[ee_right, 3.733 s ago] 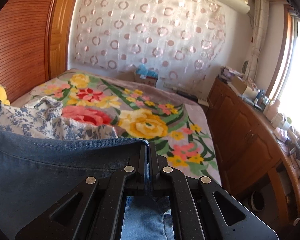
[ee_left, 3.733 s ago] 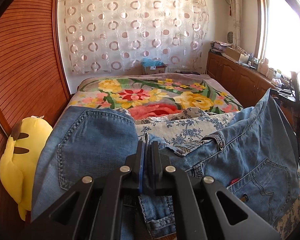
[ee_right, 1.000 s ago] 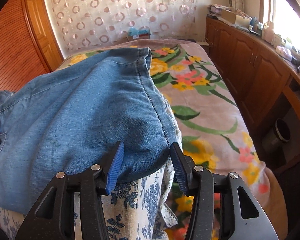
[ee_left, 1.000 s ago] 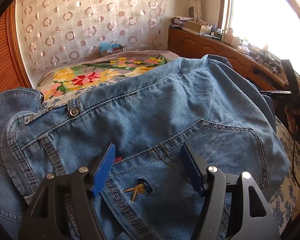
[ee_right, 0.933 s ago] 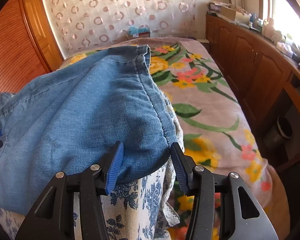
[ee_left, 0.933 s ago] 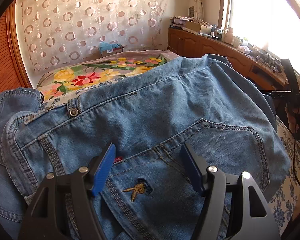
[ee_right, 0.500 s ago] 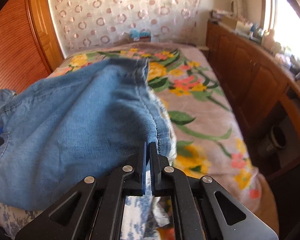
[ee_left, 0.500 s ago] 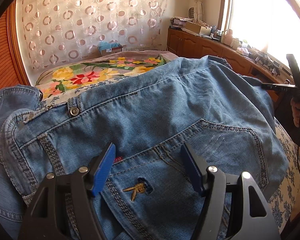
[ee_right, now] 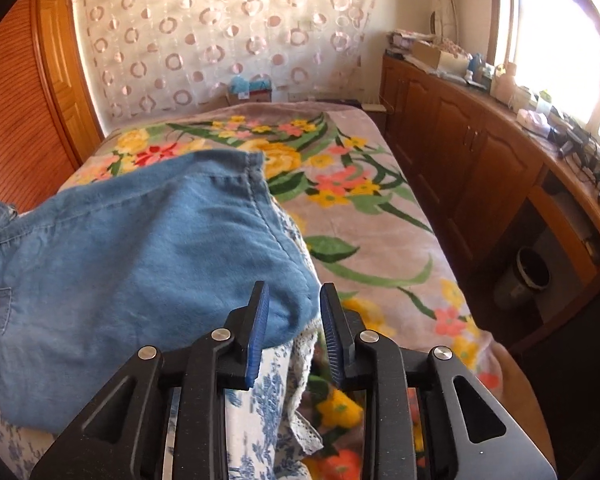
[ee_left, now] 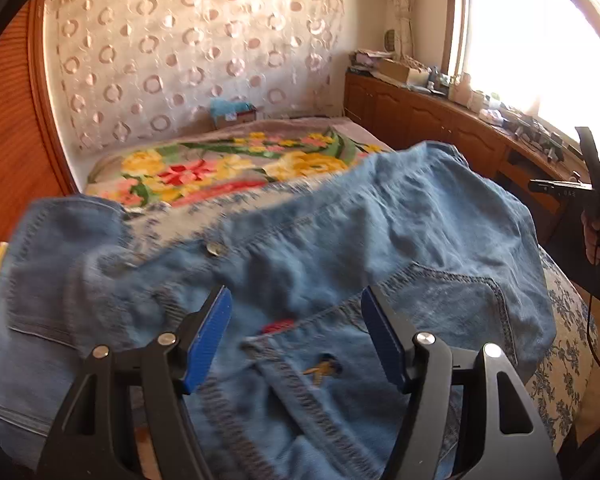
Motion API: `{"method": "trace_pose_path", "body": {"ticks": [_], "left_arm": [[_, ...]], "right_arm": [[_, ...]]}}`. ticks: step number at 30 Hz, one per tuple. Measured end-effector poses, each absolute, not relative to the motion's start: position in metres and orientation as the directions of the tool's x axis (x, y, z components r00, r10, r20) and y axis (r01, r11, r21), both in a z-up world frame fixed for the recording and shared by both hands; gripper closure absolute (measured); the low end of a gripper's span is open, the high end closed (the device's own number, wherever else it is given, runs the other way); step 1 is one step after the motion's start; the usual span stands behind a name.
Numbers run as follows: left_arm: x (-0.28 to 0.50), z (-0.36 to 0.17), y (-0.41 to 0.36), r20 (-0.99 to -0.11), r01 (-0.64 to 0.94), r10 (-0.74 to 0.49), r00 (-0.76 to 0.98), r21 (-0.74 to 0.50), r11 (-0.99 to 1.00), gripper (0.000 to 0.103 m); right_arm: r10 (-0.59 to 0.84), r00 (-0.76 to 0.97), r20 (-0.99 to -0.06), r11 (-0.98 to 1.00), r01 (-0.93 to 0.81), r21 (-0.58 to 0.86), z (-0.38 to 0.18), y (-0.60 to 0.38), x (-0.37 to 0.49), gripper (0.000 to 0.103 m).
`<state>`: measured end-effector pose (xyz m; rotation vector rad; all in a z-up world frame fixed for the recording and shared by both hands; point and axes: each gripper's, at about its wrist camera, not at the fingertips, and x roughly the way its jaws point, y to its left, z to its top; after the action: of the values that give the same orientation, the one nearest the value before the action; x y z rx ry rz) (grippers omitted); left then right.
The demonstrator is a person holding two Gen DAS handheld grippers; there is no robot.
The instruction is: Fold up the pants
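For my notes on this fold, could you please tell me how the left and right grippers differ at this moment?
The left gripper is opened wide; the right gripper stands at a narrower gap. The left hovers over the jeans' back-pocket and waistband area, while the right sits at the rounded edge of a leg, with the blue-flowered white cloth showing below its fingers. Both are open, have blue pads and grip nothing.

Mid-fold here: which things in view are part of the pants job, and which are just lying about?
Part of the job:
jeans, lying on the bed
left gripper, open over the jeans
right gripper, open at the jeans' edge

Just lying about:
floral blanket
blue-print cloth under the jeans
box by the curtain
bin
sideboard clutter
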<state>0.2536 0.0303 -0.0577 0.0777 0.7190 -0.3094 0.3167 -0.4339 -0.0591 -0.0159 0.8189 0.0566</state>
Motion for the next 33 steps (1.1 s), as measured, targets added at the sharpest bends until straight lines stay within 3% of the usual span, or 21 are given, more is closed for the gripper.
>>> {"method": "trace_pose_path", "body": {"ticks": [2, 10, 19, 33], "left_arm": [[0.253, -0.048, 0.043, -0.646, 0.282, -0.225, 0.729, -0.015, 0.959, 0.036], [0.273, -0.048, 0.093, -0.664, 0.171, -0.118, 0.738, 0.015, 0.985, 0.036], [0.301, -0.070, 0.112, -0.703, 0.104, -0.037, 0.711, 0.052, 0.993, 0.036], [0.333, -0.084, 0.109, -0.716, 0.074, 0.030, 0.697, 0.113, 0.991, 0.035]], "right_arm": [[0.073, 0.692, -0.718, 0.996, -0.086, 0.018, -0.053, -0.422, 0.317, 0.069], [0.227, 0.689, -0.689, 0.967, -0.245, 0.073, -0.044, -0.348, 0.332, 0.059], [0.316, 0.602, -0.733, 0.922, -0.376, 0.089, -0.087, -0.272, 0.347, 0.058], [0.262, 0.580, -0.772, 0.926, -0.378, 0.030, -0.116, -0.261, 0.354, 0.057]]}}
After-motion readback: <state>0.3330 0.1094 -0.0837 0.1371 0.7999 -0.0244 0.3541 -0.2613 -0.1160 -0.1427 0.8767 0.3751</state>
